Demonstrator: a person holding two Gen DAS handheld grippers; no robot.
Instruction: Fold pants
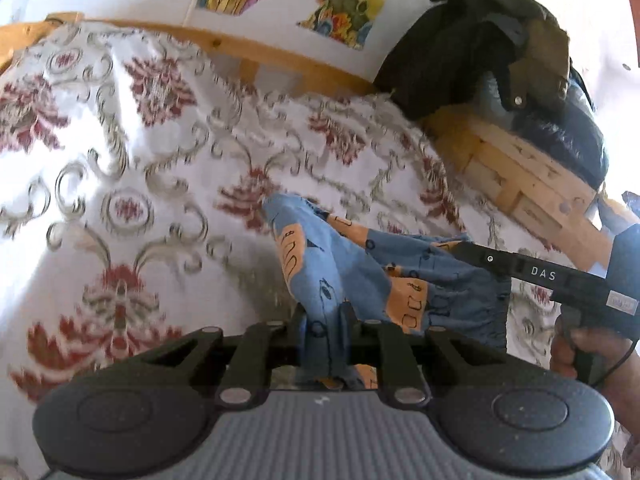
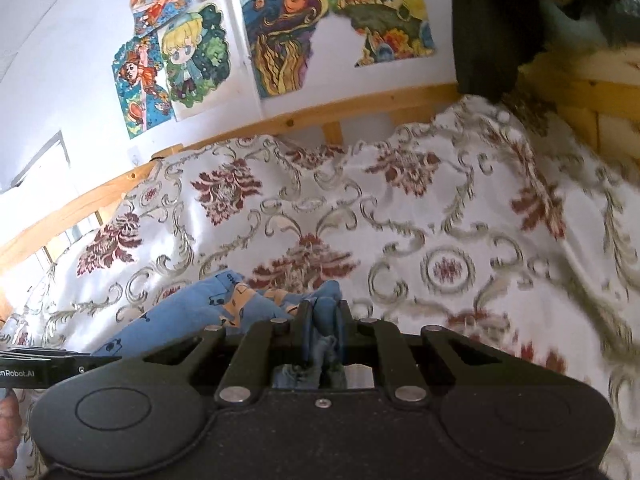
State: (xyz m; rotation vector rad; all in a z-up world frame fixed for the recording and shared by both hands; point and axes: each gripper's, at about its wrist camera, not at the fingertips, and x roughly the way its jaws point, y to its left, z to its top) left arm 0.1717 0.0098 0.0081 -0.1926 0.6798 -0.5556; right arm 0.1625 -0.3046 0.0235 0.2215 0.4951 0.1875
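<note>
Small blue pants with orange patches and black drawings hang bunched above the bed. My left gripper is shut on a fold of this cloth, which runs between its fingers. In the left wrist view the right gripper comes in from the right, held by a hand, its tip buried in the pants. In the right wrist view my right gripper is shut on the blue pants, which trail off to the left. The left gripper's black body shows at the left edge there.
A white bedspread with red flowers and grey scrolls covers the bed. A wooden bed frame runs along the wall. Dark jackets hang over the wooden end board at the right. Coloured drawings hang on the white wall.
</note>
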